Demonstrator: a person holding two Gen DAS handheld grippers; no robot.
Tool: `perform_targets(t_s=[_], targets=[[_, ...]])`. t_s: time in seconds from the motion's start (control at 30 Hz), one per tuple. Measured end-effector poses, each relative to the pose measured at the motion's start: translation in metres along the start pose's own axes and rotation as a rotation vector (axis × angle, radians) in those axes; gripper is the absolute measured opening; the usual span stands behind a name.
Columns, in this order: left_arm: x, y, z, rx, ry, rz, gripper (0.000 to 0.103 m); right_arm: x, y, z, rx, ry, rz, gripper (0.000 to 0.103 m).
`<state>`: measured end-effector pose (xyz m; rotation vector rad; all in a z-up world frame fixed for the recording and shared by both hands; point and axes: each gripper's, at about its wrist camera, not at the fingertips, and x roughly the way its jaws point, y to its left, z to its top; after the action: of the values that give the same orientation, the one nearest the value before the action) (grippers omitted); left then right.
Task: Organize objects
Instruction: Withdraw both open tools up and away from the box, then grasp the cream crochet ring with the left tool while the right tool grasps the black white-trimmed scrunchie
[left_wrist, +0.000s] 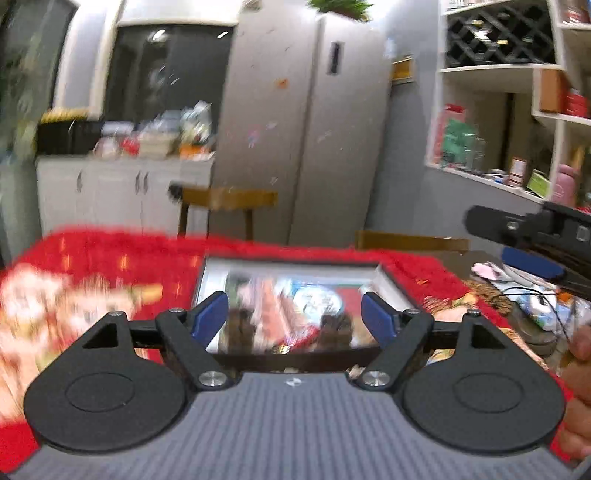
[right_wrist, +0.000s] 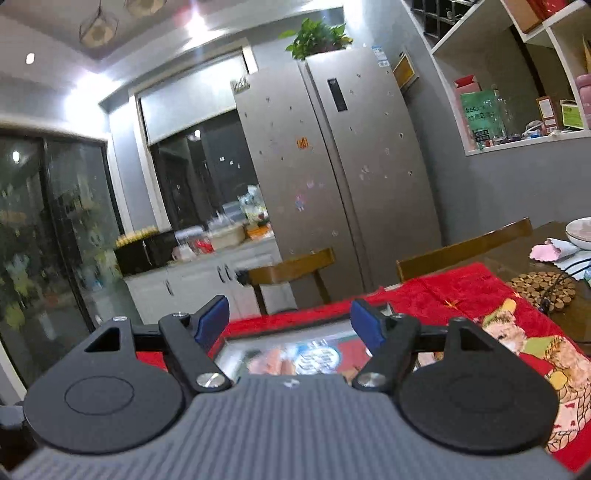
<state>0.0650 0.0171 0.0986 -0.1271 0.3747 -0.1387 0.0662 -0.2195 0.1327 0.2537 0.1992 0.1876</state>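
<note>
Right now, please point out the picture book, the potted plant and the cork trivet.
picture book (left_wrist: 295, 288): left wrist view, middle of its cover.
potted plant (right_wrist: 317, 37): right wrist view, its leaves above the fridge.
cork trivet (right_wrist: 543, 290): right wrist view, its top face.

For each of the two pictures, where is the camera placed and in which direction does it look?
Left wrist view: sits on the left gripper, looks forward over a picture book on the red cloth towards the fridge; its open jaws, the right gripper and a hand show.
Right wrist view: sits on the right gripper, looks more level at the fridge and wall shelf; only its own open jaws show.
Shared: book, cloth, fridge, chairs, counter.
</note>
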Motion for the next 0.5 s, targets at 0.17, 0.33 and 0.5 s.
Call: perform_targets(t_s=[0.17, 0.33, 0.5], targets=[[0.044, 0.007, -0.033, -0.021, 0.105, 0.052, 0.083, 0.025, -0.009, -0.041, -0.053, 0.116, -0.027, 0.082], [0.069, 0.015, -0.052, -0.12, 0.197, 0.02, 0.082, 0.045, -0.024, -0.065, 0.004, 0.234, -0.016, 0.082], [0.084, 0.008, -0.064, -0.069, 0.255, -0.002, 0.081, 0.052, -0.031, -0.076, 0.019, 0.279, 0.046, 0.082]])
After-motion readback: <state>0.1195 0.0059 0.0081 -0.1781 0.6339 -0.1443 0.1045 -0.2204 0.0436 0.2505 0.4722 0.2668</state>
